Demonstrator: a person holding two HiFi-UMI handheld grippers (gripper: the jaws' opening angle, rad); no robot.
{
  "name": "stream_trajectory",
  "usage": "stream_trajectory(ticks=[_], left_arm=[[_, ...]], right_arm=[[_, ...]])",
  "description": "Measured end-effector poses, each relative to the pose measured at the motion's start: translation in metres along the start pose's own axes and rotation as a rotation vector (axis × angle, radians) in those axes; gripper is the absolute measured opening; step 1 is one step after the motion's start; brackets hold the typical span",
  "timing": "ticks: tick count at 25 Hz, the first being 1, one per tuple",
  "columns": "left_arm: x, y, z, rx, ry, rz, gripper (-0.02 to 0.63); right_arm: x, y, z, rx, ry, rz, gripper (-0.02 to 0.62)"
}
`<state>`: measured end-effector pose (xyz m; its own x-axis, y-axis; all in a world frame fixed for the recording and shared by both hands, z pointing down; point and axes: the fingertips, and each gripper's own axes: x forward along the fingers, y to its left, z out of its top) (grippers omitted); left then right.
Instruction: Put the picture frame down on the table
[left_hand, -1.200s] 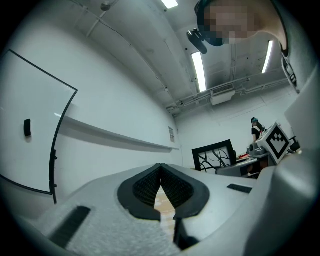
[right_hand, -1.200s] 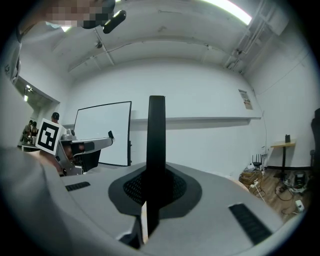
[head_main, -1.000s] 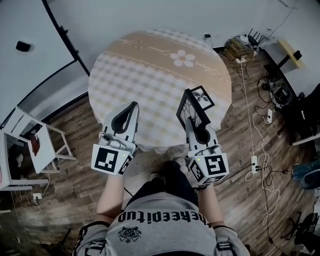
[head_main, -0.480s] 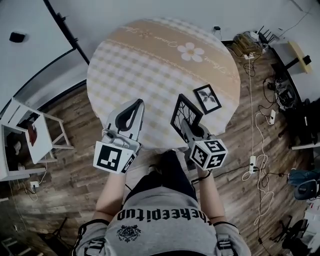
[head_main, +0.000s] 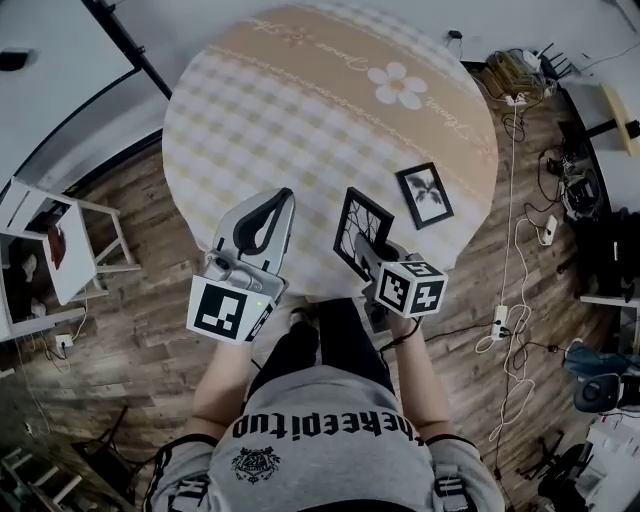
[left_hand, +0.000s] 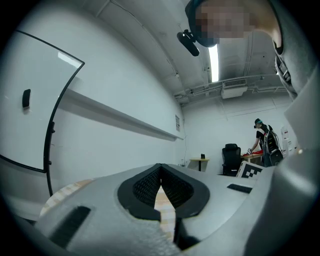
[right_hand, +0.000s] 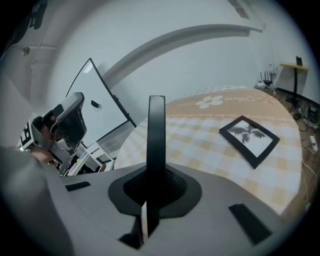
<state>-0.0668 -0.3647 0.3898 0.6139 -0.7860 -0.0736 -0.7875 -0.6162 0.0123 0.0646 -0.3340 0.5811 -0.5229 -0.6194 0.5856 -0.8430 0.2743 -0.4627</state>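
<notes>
My right gripper is shut on a black picture frame and holds it tilted on edge above the near side of the round table. In the right gripper view the picture frame stands edge-on between the jaws. A second black frame with a leaf print lies flat on the cloth to the right, seen also as the flat frame. My left gripper hovers over the table's near edge, jaws closed on nothing; the left gripper shows only cloth through the gap.
The table wears a beige checked cloth with a white flower. A white chair stands on the wooden floor at left. Cables and a power strip lie at right. A person works at a far desk.
The right gripper has drawn the held frame nearer to me and slightly left. The head view has shifted, so the table sits higher in the picture. The left gripper has barely moved.
</notes>
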Motion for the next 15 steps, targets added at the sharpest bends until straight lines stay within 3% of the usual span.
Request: stream_trajectory(ticks=[7,15], left_arm=[[0.011,0.015,-0.018,-0.021,0.033,0.028,0.014],[0.02,0.025,-0.03,-0.036,0.059,0.034,0.015]], right_arm=[[0.028,-0.015,-0.018,0.026,0.137,0.007,0.015],[0.044,-0.031,-0.016,0.051,0.169,-0.013,0.023]])
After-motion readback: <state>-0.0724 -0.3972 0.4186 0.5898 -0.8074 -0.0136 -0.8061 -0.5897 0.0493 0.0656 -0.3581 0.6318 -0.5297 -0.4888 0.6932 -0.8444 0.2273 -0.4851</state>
